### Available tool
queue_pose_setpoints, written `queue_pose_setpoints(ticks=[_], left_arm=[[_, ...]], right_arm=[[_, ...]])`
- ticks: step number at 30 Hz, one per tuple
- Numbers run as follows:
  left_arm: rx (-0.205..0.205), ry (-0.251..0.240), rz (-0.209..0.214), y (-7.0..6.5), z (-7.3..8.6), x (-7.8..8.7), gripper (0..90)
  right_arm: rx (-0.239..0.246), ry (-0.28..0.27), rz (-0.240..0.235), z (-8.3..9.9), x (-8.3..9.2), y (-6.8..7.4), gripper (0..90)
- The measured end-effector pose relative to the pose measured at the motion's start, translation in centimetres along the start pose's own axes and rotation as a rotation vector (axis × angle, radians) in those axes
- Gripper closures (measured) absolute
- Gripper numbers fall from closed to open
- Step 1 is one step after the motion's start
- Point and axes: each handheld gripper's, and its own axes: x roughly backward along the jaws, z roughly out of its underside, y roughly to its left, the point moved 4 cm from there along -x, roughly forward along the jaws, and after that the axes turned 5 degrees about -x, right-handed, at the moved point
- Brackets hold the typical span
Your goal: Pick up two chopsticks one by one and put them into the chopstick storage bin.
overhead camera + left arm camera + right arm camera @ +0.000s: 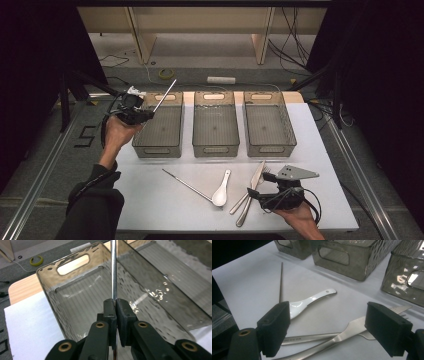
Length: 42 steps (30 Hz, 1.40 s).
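My left gripper (148,113) is shut on a thin metal chopstick (165,93), held above the left end of the left smoky-grey bin (150,145). In the left gripper view the chopstick (114,270) rises straight out of the closed jaws (116,303), over that bin's ribbed floor (82,297). My right gripper (257,195) stands open near the table's front right, its jaws on either side of a fork (352,327) and a knife (309,338). A white spoon (312,300) and a second chopstick (281,282) lie just beyond.
Three matching bins stand in a row at the back of the white table: left, middle (215,145) and right (272,145). The loose chopstick (187,184), spoon (221,192), knife and fork (251,192) lie across the front middle. Cables and tape lie on the floor behind.
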Motion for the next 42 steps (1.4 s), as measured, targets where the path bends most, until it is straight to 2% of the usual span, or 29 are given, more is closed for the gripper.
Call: queue_pose_setpoints(ticks=[6,9,17,20,31,35,36,37,38,41,42], left_arm=[[0.034,0.013,0.004,0.3,0.7,-1.0,85.8],[0.033,0.022,-0.004,0.4,1.0,-1.5,85.8],[0.068,0.043,-0.004,0.6,2.1,-2.6,85.8],[0.104,0.045,0.001,0.9,2.5,-3.0,85.8],[0.143,0.082,-0.006,1.0,3.7,-4.2,85.0],[0.162,0.103,0.010,0.9,4.0,-4.7,83.9],[0.166,0.113,0.007,0.9,4.0,-4.8,78.8],[0.169,0.112,-0.001,0.9,3.9,-4.8,68.9],[0.175,0.099,-0.014,0.9,3.8,-4.8,62.2],[0.184,0.066,-0.023,1.0,3.4,-4.3,59.9],[0.189,0.053,-0.019,0.8,3.2,-4.1,51.9]], right_arm=[[0.000,-0.003,-0.005,0.0,0.0,0.1,21.1],[0.001,-0.005,-0.006,0.0,0.1,0.1,21.1],[0.000,-0.015,-0.006,-0.1,0.2,0.1,21.1],[0.000,-0.015,-0.007,-0.1,0.2,0.1,21.1],[-0.001,-0.014,-0.008,-0.1,0.1,0.1,21.1],[-0.001,-0.014,-0.008,-0.1,0.2,0.1,21.1],[-0.002,-0.014,-0.008,-0.1,0.2,0.1,21.1],[-0.002,-0.014,-0.009,-0.1,0.2,0.1,21.1],[-0.001,-0.015,-0.009,-0.1,0.2,0.1,21.1],[-0.002,-0.014,-0.009,-0.1,0.2,0.1,21.1],[-0.002,-0.014,-0.010,-0.1,0.2,0.1,21.1]])
